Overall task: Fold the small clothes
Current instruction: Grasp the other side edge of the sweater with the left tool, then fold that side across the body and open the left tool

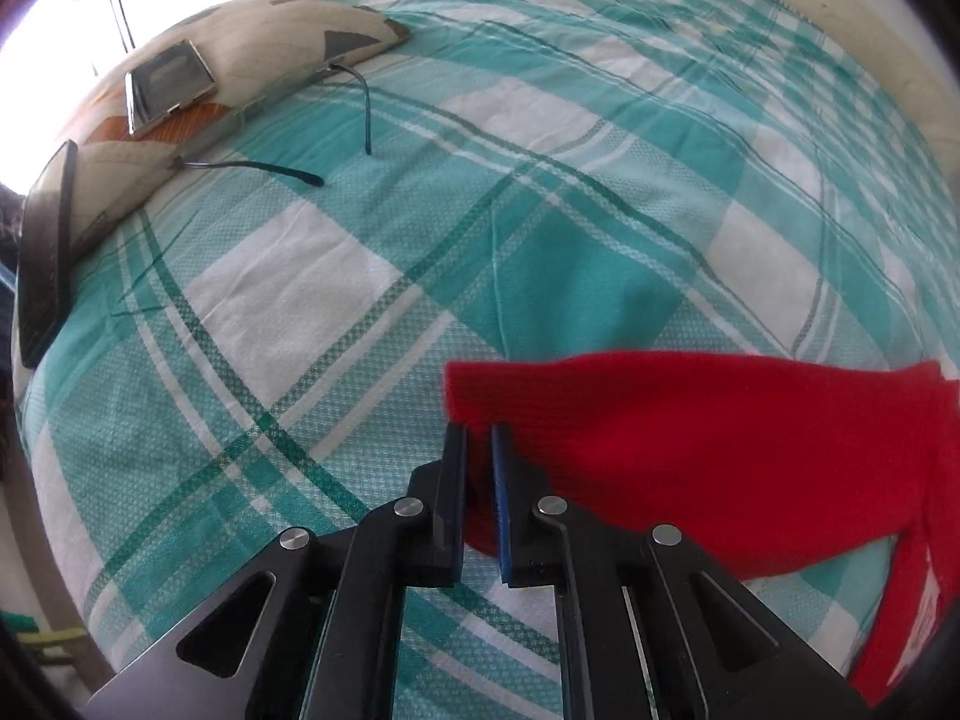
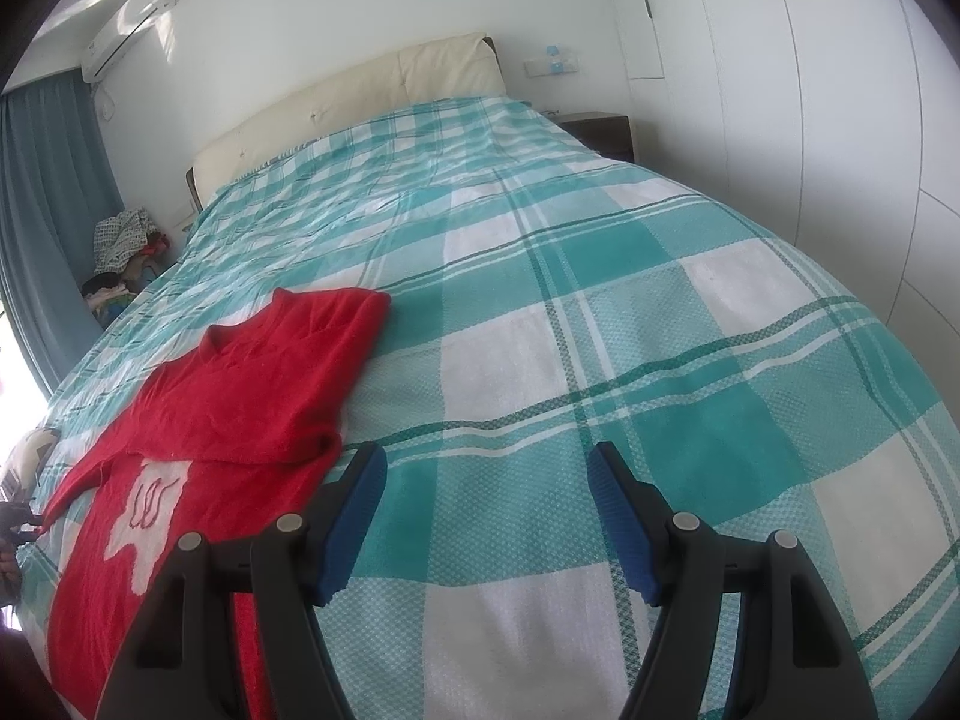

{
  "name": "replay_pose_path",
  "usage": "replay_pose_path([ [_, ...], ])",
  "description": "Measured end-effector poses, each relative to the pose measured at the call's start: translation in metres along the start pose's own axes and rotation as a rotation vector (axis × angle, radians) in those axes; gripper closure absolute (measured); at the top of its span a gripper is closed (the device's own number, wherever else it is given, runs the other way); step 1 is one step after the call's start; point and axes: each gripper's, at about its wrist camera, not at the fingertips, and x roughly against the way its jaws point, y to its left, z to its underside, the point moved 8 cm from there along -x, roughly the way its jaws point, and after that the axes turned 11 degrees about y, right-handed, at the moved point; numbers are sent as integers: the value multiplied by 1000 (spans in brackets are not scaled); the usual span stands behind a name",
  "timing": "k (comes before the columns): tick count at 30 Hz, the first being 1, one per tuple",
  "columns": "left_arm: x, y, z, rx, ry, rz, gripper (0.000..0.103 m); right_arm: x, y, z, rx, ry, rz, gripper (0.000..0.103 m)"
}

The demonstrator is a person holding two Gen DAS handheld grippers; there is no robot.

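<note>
A red knit sweater (image 2: pixel 240 402) lies flat on the teal-and-white checked bedcover (image 2: pixel 600 300), one sleeve folded across its chest above a white star patch (image 2: pixel 150 510). In the left wrist view, the other red sleeve (image 1: pixel 690 438) stretches out to the right. My left gripper (image 1: pixel 478 432) is shut on that sleeve's cuff end, with red fabric pinched between the narrow jaws. My right gripper (image 2: pixel 486 456) hangs open over bare bedcover just right of the sweater's hem, with nothing between its blue pads.
A patterned pillow (image 1: pixel 270 54) at the bed's left edge carries a silver phone (image 1: pixel 168 84), a dark device (image 1: pixel 45 252) and a loose cable (image 1: pixel 366 114). A cream headboard (image 2: pixel 360 96), a nightstand (image 2: pixel 600 126) and a clothes pile (image 2: pixel 120 252) border the bed.
</note>
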Motion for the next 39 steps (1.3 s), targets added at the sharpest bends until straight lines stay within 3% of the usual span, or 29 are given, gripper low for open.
replay_pose_path([
  [5, 104, -73, -29, -133, -188, 95, 98, 4, -2, -3, -26, -10, -28, 34],
  [9, 193, -180, -31, -334, -317, 189, 98, 9, -2, -9, -49, -22, -67, 34],
  [13, 240, -295, -5, -523, -378, 282, 98, 17, -4, -13, -63, -46, -76, 31],
  [19, 227, -415, 64, -702, -333, 355, 98, 18, -12, -13, -94, -49, -79, 30],
  [26, 161, -480, 128, -771, -196, 370, 98, 17, -12, -14, -91, -50, -79, 30],
  [28, 145, -491, 145, -813, -180, 345, 92, 15, -11, -13, -89, -42, -80, 30],
  [29, 138, -494, 153, -830, -173, 322, 76, 14, -10, -13, -89, -38, -82, 30],
  [30, 132, -494, 160, -843, -164, 300, 39, 12, -9, -13, -88, -35, -85, 30],
  [32, 128, -489, 167, -856, -203, 268, 6, 11, -7, -13, -84, -33, -86, 30],
  [35, 127, -467, 166, -901, -277, 188, 6, 13, -7, -14, -78, -39, -87, 30],
  [39, 117, -401, 144, -840, -286, 114, 6, 15, -9, -15, -96, -41, -105, 30],
])
